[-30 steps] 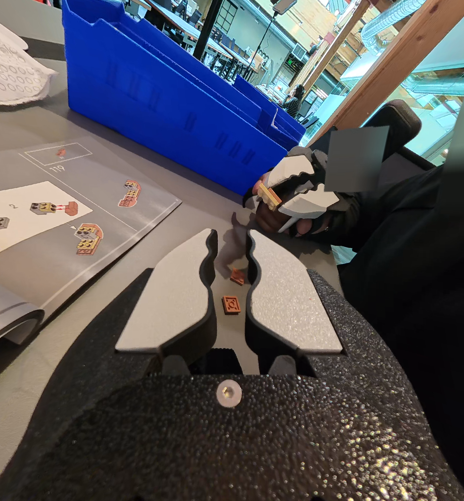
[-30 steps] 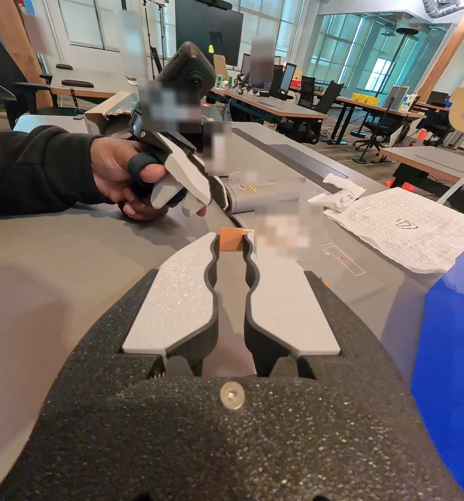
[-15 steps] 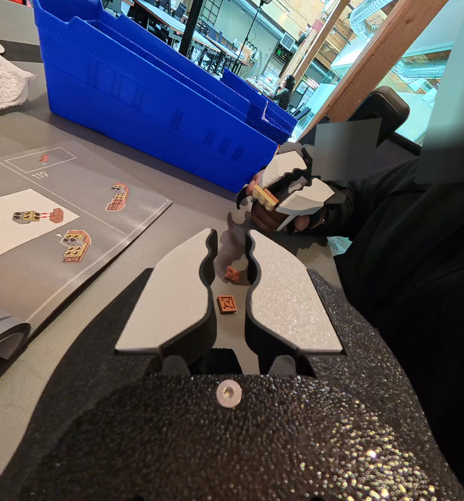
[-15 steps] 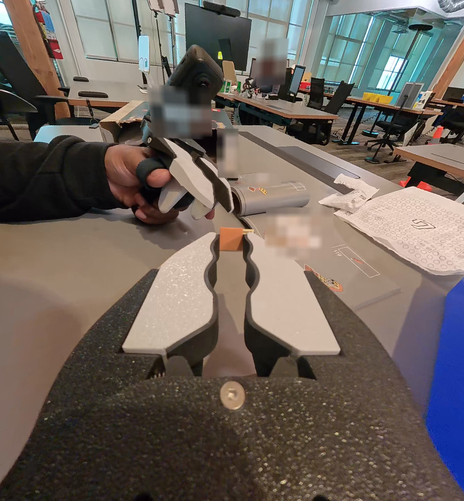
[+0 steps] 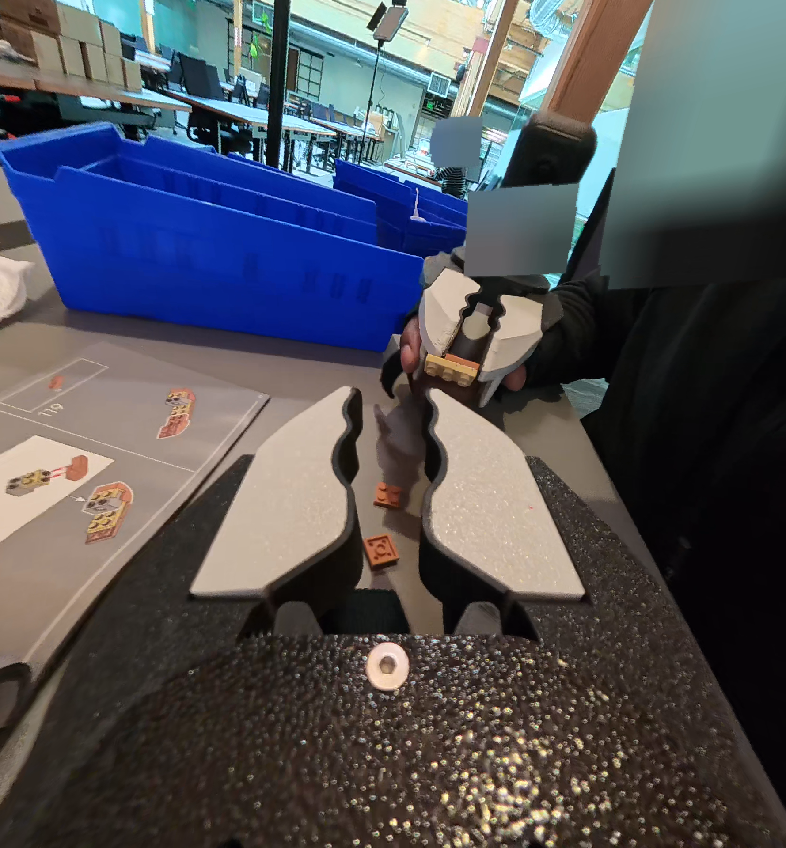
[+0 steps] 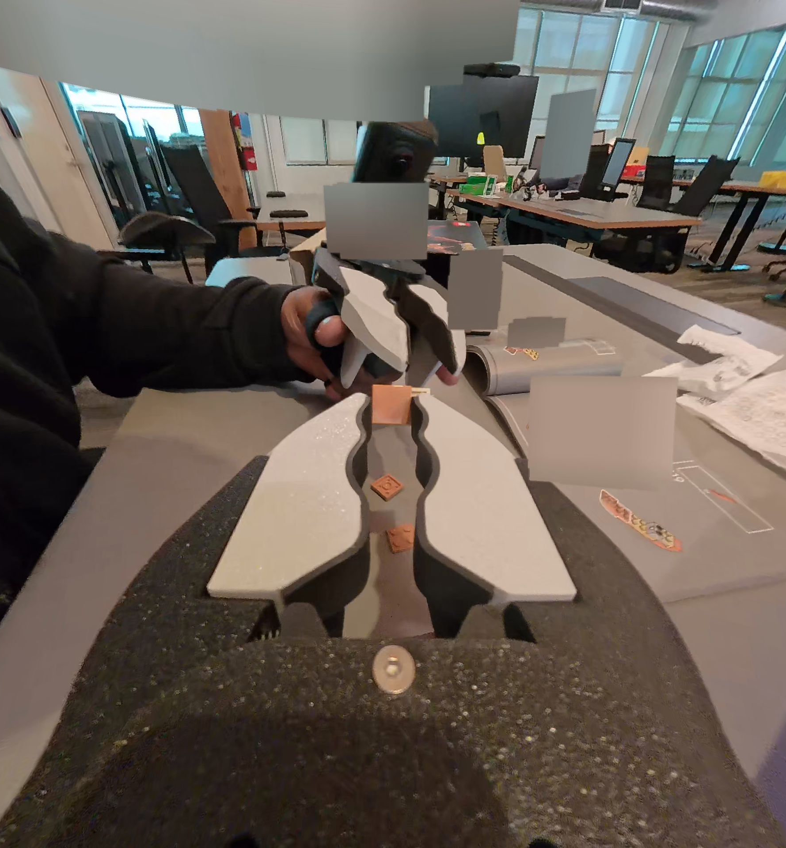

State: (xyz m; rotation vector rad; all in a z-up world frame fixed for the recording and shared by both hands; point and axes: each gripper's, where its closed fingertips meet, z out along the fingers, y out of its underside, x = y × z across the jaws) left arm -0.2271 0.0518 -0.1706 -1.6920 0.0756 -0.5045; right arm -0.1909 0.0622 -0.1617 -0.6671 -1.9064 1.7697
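Booklet (image 5: pixel 106 459) at far left, open on the grey table (image 5: pixel 290 367); its near edge curls out of frame and its small diagrams are hard to read. Blue bin (image 5: pixel 225 257) behind it, its inside mostly hidden by its own wall. Left gripper (image 5: pixel 393 399) hovers above the table, jaws apart with nothing between them. Seen through the gap, two small brown plates lie loose on the table: studded plate (image 5: pixel 387 495) and upturned plate (image 5: pixel 381 550). Right gripper (image 6: pixel 393 401) is clenched on a small brick assembly (image 6: pixel 391 404), brown piece atop a tan plate (image 5: pixel 450 369); only the tan plate's edge pokes out in the right wrist view. Person's hand (image 6: pixel 308 335) partly hidden behind the left gripper.
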